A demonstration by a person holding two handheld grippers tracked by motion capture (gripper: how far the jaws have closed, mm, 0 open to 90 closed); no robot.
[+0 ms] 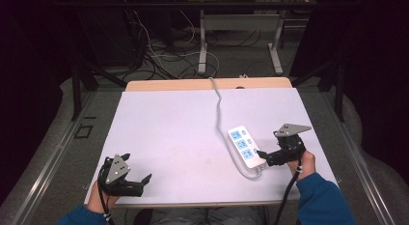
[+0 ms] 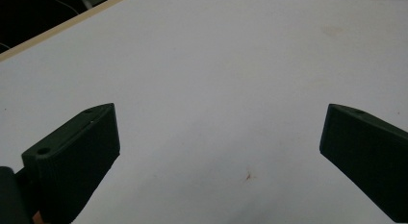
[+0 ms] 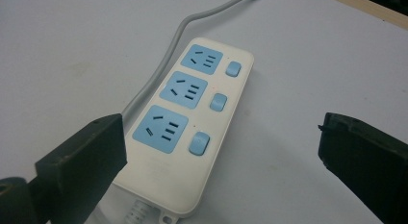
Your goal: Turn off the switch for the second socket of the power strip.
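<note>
1. The power strip (image 1: 246, 146) is our landmark, lying right of centre on the white table (image 1: 169, 133). A wide bare stretch opens to its left, a narrower strip runs to the table's right edge, and its grey cord (image 1: 219, 104) trails off toward the far edge.
2. The right gripper (image 1: 271, 156) sits just beside the strip's near end, jaws spread wide and holding nothing. One tip is at the strip's near right corner; I cannot tell if it touches.
3. From the right gripper view, the strip (image 3: 185, 123) lies between the jaws toward the left one, with three blue sockets and three switches facing up.
4. The left gripper (image 1: 137, 179) rests well apart from the strip at the table's near left corner, jaws wide open and empty.
</note>
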